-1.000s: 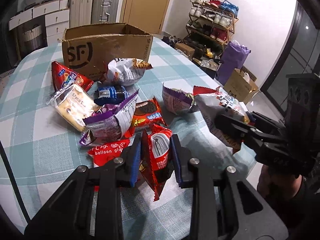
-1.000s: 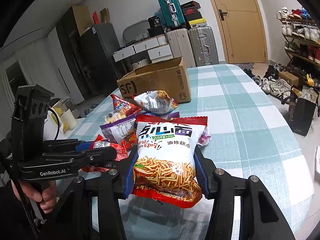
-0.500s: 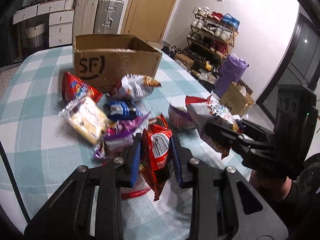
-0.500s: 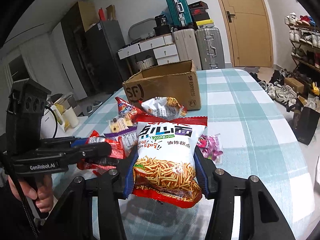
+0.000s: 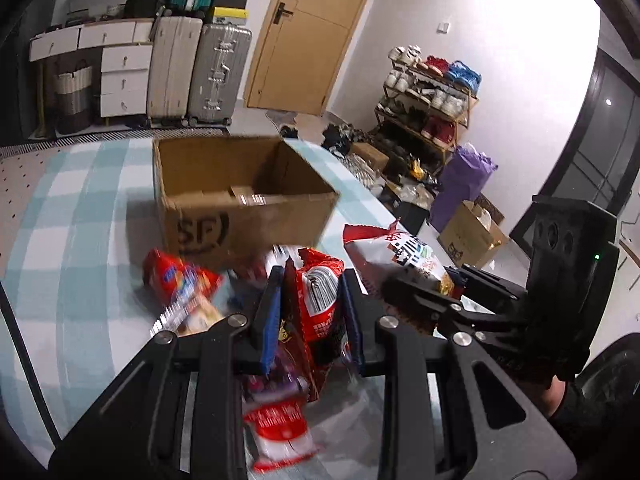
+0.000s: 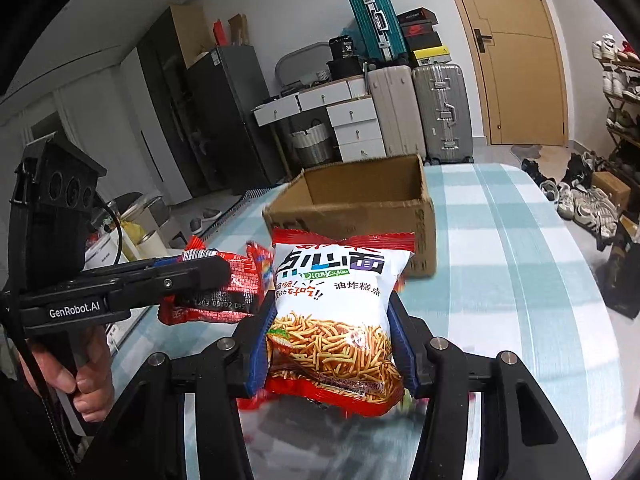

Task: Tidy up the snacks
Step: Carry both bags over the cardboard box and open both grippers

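My left gripper (image 5: 310, 312) is shut on a small red snack packet (image 5: 316, 300), held edge-on above the table. My right gripper (image 6: 334, 336) is shut on a white and red bag of crispy noodle snack (image 6: 332, 312); that bag (image 5: 404, 256) also shows at the right of the left wrist view. An open brown cardboard box (image 5: 240, 200) stands just beyond both grippers, its inside bare; it is the same cardboard box (image 6: 360, 200) in the right wrist view. More snack packets (image 5: 180, 284) lie on the table below and in front of the box.
The table wears a teal and white checked cloth (image 5: 64, 248). A person's hand (image 6: 84, 372) grips the left gripper's handle. Suitcases (image 5: 200, 68), white drawers (image 5: 120, 76), a shoe rack (image 5: 428, 104) and a door (image 5: 312, 32) stand beyond the table.
Both grippers have risen and moved toward the box, each keeping its packet. The box now looks nearer and its inside shows; the loose packets have slid down under the fingers.
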Demonstrator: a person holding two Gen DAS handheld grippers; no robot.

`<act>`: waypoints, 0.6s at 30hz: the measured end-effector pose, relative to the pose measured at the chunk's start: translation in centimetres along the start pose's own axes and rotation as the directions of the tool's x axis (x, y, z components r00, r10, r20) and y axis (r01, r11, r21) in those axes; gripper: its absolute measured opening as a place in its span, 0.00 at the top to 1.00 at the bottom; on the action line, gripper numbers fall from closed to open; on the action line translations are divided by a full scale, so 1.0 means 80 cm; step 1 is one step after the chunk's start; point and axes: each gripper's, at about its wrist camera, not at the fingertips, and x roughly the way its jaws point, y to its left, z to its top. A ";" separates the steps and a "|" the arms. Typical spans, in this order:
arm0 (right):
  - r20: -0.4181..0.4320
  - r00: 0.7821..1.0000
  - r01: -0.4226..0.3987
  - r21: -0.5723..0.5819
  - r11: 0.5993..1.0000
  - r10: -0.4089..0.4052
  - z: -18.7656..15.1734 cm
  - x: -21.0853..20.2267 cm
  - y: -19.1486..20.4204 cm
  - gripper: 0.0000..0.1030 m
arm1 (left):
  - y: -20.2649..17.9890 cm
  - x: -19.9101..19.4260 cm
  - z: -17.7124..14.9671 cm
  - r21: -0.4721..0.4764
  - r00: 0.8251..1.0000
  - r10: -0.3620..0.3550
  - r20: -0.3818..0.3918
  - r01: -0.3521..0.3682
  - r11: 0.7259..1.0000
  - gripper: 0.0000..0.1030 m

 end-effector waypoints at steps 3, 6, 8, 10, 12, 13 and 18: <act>0.011 1.000 -0.007 -0.008 1.000 0.007 0.027 0.009 -0.001 0.50 | 0.008 0.002 0.027 -0.010 1.000 0.004 0.019 -0.004 1.000 0.76; 0.016 1.000 -0.025 -0.009 1.000 0.025 0.055 0.020 -0.003 0.50 | 0.015 0.003 0.056 -0.012 0.999 0.011 0.036 -0.011 1.000 0.76; 0.016 0.999 -0.030 -0.013 0.999 0.030 0.073 0.030 -0.005 0.50 | 0.021 0.007 0.076 -0.012 0.999 0.018 0.045 -0.018 1.000 0.76; 0.014 0.999 -0.038 -0.013 0.999 0.038 0.091 0.040 -0.007 0.50 | 0.027 0.012 0.097 -0.013 0.999 0.023 0.045 -0.022 1.000 0.76; 0.011 0.999 -0.044 -0.012 0.999 0.044 0.108 0.052 -0.009 0.50 | 0.034 0.018 0.118 -0.009 0.998 0.036 0.047 -0.035 0.999 0.76; 0.009 0.999 -0.047 -0.012 0.999 0.048 0.116 0.058 -0.009 0.50 | 0.037 0.022 0.125 -0.006 0.998 0.039 0.046 -0.039 0.999 0.76; -0.004 0.998 -0.058 -0.011 0.998 0.058 0.156 0.093 -0.016 0.50 | 0.059 0.049 0.171 -0.011 0.998 0.051 0.036 -0.051 0.999 0.76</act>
